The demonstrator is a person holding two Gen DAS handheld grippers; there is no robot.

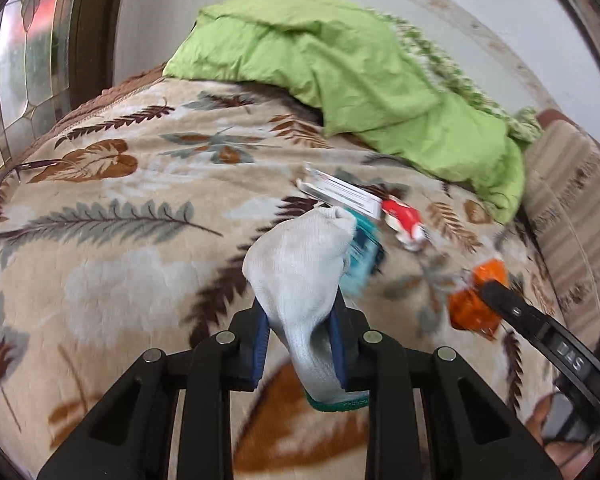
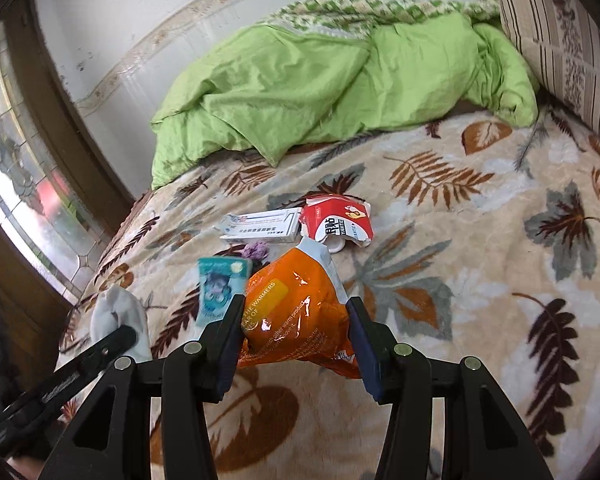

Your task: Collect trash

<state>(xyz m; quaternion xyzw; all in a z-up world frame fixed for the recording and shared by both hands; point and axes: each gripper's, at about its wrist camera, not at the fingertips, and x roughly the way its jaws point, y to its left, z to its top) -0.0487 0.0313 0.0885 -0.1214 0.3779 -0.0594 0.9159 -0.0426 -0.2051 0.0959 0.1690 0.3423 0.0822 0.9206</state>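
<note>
Trash: crinkled orange wrapper (image 2: 296, 316) clamped in right tongs (image 2: 296, 320); left tongs (image 1: 300, 320) pinch a pale sock (image 1: 300, 276).

Two grippers show: the left gripper (image 1: 302, 344) and the right gripper (image 2: 296, 334). There is one sock (image 1: 300, 276), one orange wrapper (image 2: 296, 316), one red-and-white carton (image 2: 338, 224), one white box (image 2: 262, 228), one teal packet (image 2: 220, 290) and one small purple scrap (image 2: 257, 250). One green duvet (image 2: 320, 88), one pillow (image 2: 564, 40) and one leaf-print blanket (image 2: 480, 260) are seen.
</note>
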